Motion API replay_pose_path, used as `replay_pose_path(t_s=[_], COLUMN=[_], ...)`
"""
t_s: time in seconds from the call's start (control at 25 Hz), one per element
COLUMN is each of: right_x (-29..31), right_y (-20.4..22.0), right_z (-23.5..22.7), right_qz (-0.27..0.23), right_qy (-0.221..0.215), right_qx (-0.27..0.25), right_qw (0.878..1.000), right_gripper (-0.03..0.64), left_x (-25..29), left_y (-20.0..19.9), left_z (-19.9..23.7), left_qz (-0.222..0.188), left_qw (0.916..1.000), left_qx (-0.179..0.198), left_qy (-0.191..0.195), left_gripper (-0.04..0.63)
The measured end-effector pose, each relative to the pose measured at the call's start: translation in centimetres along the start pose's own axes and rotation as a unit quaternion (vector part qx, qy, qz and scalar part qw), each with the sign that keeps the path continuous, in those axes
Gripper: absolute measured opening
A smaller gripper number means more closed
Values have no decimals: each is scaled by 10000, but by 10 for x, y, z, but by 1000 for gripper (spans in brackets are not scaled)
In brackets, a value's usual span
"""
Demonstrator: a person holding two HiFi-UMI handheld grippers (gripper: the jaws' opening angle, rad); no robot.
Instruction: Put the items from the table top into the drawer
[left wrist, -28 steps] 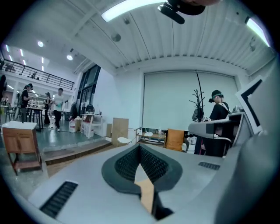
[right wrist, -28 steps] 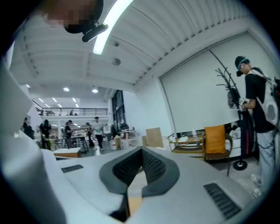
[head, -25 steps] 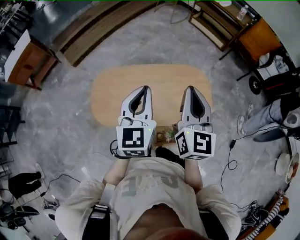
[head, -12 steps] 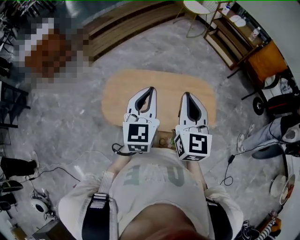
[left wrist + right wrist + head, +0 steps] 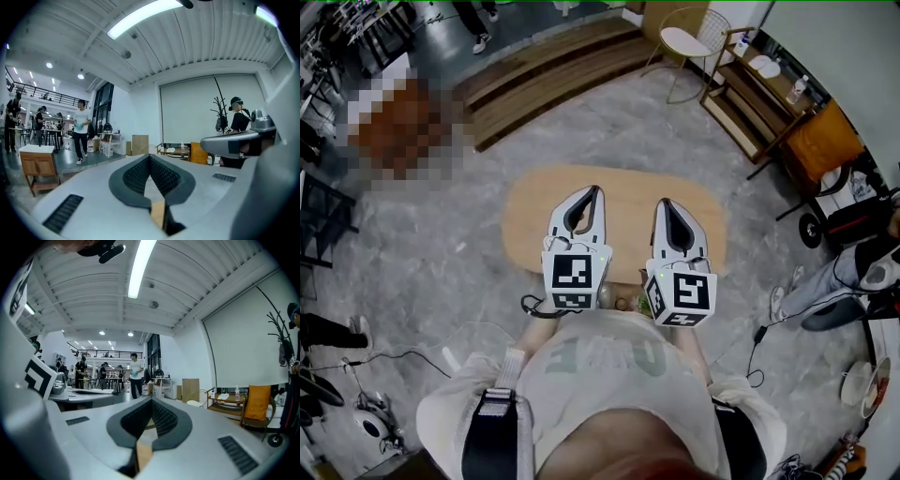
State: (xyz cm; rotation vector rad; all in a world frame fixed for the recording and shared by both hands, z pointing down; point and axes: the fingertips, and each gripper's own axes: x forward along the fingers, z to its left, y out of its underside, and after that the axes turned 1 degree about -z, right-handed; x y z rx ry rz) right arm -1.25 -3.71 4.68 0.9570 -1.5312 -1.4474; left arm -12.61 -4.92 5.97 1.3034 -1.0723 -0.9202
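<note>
Large faded letters on the pale shirt [image 5: 600, 361] cannot be read. Just past it, low between the left gripper [image 5: 595, 190] and right gripper [image 5: 662, 202], a few small items [image 5: 623, 301] show by the near edge of the oval wooden counter [image 5: 530, 220], too small to name. Both grippers hover over the counter, fingers closed tip to tip and empty. A round chair [image 5: 689, 42] stands well beyond.

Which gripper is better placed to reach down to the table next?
Left, barely. The left gripper and right gripper hang side by side over the table, both shut and empty; the left's tip is nearer its middle.
</note>
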Motion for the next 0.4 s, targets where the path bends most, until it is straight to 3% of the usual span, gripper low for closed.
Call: replay_pose_path(t_s=[0.4], right_x=[-5], right_y=[3], right_z=[13], right_qz=[-7], right_qy=[-51], right_qx=[36], right_qw=[10000], right_gripper=[5], left_x=[-16], left_y=[-2], left_z=[10], left_qz=[-56], left_qw=[9999], left_qx=[60], left_qy=[-91], left_gripper=[6])
